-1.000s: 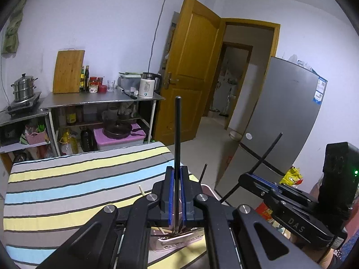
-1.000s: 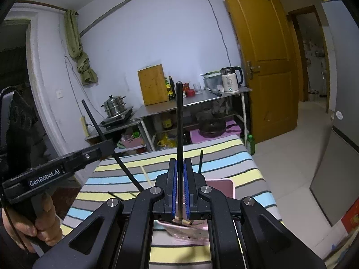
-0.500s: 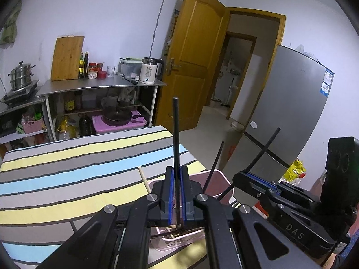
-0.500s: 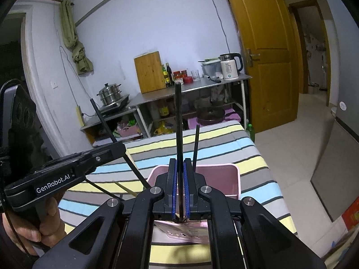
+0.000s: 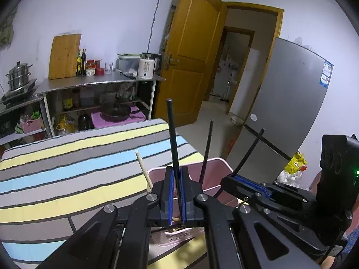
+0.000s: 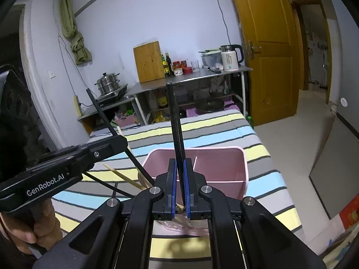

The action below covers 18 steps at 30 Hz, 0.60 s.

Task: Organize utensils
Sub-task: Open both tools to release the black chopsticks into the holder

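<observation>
My left gripper [image 5: 176,176] is shut on a black chopstick [image 5: 173,134] that stands nearly upright, its lower end over the near side of a pink basket [image 5: 218,168]. Another black chopstick [image 5: 206,148] leans inside the basket and a wooden chopstick [image 5: 142,170] leans at its left rim. My right gripper [image 6: 179,164] is shut on a second black chopstick [image 6: 174,121], just above the pink basket [image 6: 243,159]. In the right wrist view the left gripper [image 6: 122,142] shows with its chopstick [image 6: 105,116] slanting down into the basket; wooden chopsticks [image 6: 122,176] lie beside it.
The basket stands on a striped tablecloth [image 5: 67,168] near the table's right edge. Behind are a steel shelf [image 5: 101,81] with a kettle [image 5: 147,67], cutting board [image 5: 64,56] and steamer pot [image 5: 18,78]. A wooden door [image 5: 193,51] and grey fridge [image 5: 289,94] stand right. A hand [image 6: 33,226] holds the left gripper.
Both grippers have sunk toward the pink basket with their black chopsticks still clamped. The basket now fills more of both views.
</observation>
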Motion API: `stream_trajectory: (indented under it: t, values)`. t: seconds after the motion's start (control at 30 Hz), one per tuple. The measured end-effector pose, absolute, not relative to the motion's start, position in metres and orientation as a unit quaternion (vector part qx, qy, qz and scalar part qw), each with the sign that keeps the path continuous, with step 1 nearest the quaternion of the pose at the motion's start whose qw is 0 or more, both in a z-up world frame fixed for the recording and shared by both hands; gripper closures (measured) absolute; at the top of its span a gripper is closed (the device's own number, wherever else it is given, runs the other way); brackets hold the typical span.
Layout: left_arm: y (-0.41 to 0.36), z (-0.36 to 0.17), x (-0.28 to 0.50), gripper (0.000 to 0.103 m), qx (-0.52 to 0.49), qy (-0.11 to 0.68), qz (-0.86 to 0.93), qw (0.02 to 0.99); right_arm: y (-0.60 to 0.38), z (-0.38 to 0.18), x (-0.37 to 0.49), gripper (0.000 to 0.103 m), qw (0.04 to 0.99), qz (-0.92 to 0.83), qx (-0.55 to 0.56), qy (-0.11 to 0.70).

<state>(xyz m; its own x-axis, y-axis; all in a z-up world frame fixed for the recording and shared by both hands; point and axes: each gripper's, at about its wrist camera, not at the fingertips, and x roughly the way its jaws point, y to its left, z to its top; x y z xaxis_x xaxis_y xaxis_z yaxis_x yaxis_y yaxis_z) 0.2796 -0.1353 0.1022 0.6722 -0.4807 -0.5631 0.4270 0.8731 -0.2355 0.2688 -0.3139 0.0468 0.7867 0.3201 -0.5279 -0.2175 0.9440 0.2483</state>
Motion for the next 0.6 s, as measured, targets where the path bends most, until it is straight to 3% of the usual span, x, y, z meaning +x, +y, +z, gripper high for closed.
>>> stream_trajectory:
  t: [0.33,0.43,0.6]
  values:
    - [-0.141,0.092,0.284,0.096,-0.031,0.34,-0.249,0.906,-0.314,0.036,0.272,0.096,0.931,0.148,0.092,0.32]
    - [-0.135,0.098,0.278,0.091,-0.04,0.333,-0.25,0.908,-0.314,0.042,0.266,0.089,0.934,0.149,0.088,0.313]
    - [-0.121,0.114,0.261,0.086,-0.048,0.308,-0.251,0.917,-0.314,0.054,0.254,0.087,0.939,0.149,0.085,0.298]
